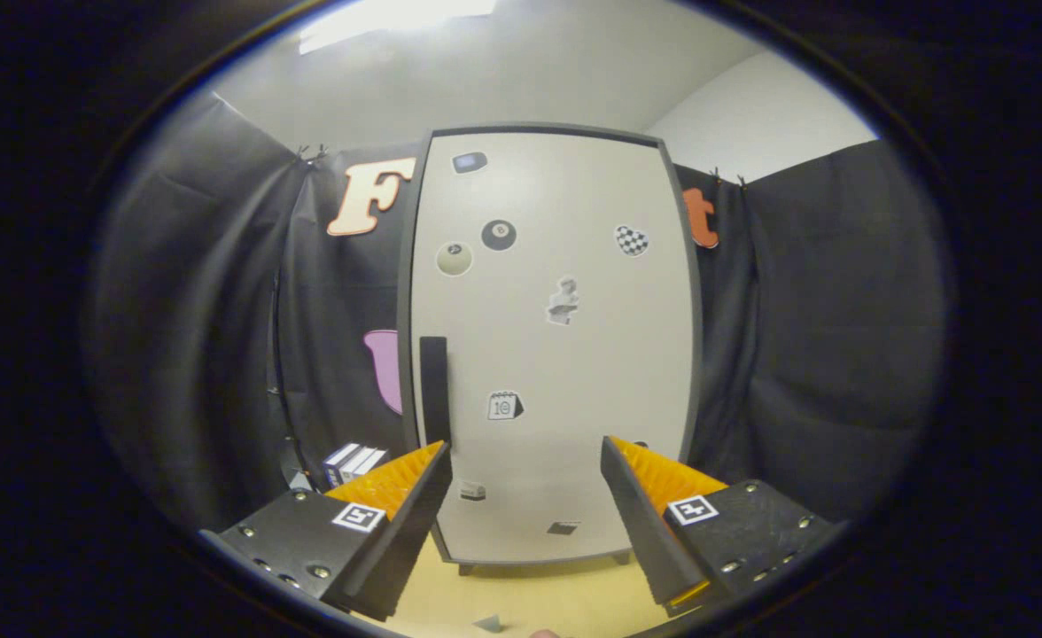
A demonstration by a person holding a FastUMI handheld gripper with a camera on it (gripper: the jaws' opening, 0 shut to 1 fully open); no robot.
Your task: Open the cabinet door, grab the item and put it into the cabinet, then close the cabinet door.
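A tall white cabinet (pixel 556 346) with a dark frame stands straight ahead, its door shut. Several stickers dot the door. A dark vertical handle (pixel 433 387) runs along the door's left side, just above and beyond my left finger. A small blue and white box (pixel 353 462), the item, lies on the table left of the cabinet, just beyond my left finger. My gripper (pixel 525 456) is open, with a wide gap between the fingers and nothing in it. The lower part of the door shows through that gap.
A pale wooden table (pixel 530 598) carries the cabinet and runs under my fingers. Black cloth walls close in on both sides and behind the cabinet. A small dark scrap (pixel 488 624) lies on the table close below the fingers.
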